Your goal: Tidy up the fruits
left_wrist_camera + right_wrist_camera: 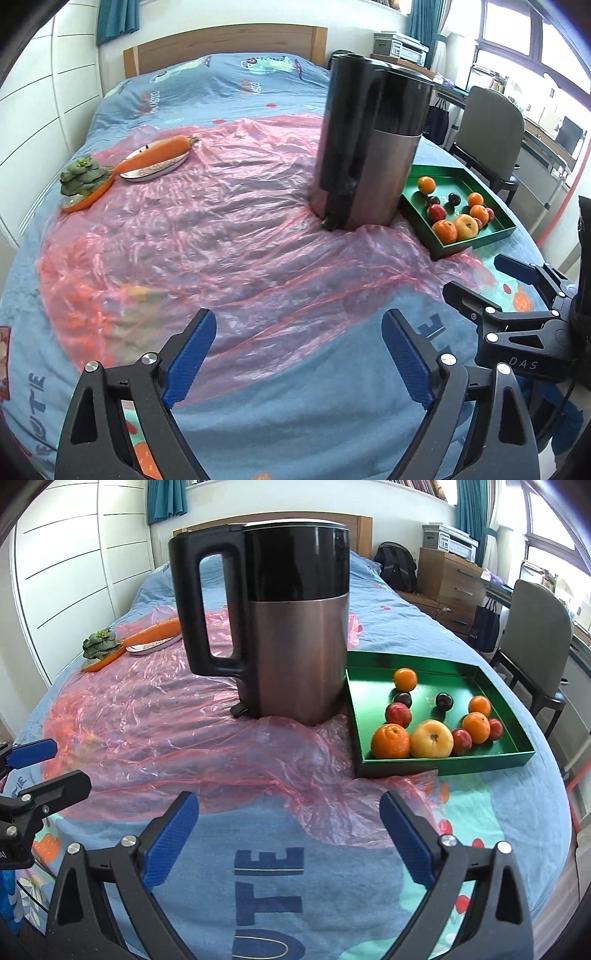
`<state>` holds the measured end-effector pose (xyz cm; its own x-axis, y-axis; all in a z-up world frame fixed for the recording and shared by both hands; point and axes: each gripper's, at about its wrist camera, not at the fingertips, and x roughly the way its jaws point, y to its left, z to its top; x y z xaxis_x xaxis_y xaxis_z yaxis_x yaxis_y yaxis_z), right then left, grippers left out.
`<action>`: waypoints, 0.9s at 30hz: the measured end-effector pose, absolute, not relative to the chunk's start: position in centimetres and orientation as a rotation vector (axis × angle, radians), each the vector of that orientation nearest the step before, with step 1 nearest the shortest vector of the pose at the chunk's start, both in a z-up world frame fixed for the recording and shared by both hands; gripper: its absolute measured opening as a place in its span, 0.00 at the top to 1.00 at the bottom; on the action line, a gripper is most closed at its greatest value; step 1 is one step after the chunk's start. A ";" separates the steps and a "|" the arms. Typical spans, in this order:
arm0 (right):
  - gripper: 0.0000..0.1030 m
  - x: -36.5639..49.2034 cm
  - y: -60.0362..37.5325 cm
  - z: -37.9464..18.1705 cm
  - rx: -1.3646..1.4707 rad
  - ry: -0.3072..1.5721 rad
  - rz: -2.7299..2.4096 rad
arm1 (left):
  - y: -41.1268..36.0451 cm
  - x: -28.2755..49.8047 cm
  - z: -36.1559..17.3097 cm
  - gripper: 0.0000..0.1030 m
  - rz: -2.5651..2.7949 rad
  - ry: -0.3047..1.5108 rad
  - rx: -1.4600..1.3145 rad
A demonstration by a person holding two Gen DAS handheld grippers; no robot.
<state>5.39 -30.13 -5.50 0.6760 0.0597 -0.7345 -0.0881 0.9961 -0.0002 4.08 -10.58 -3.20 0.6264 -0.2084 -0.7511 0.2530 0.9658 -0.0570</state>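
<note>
A blue printed bed cover (369, 602) fills both views, with a crumpled pink plastic sheet (207, 236) spread over its middle. On the sheet stands a tall kettle (295, 627); its handle shows only in the right wrist view, and in the left wrist view its body hides the tray's far left corner. The green tray (513, 716) lies just right of the kettle and holds the fruits: oranges (390, 741), a yellow apple (431, 738), red ones and dark plums (444, 701). Far left, a carrot (159, 153) rests on a white plate (155, 171), beside leafy greens (83, 177) on an orange dish, small and unclear. The left gripper (299, 354) and right gripper (290, 834) are both spread, holding nothing, near the bed's front edge.
</note>
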 end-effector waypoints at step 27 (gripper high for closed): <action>0.00 3.8 -29.3 -4.2 -0.080 0.754 0.084 | -7.7 2.0 -2.5 0.10 -0.177 0.793 0.039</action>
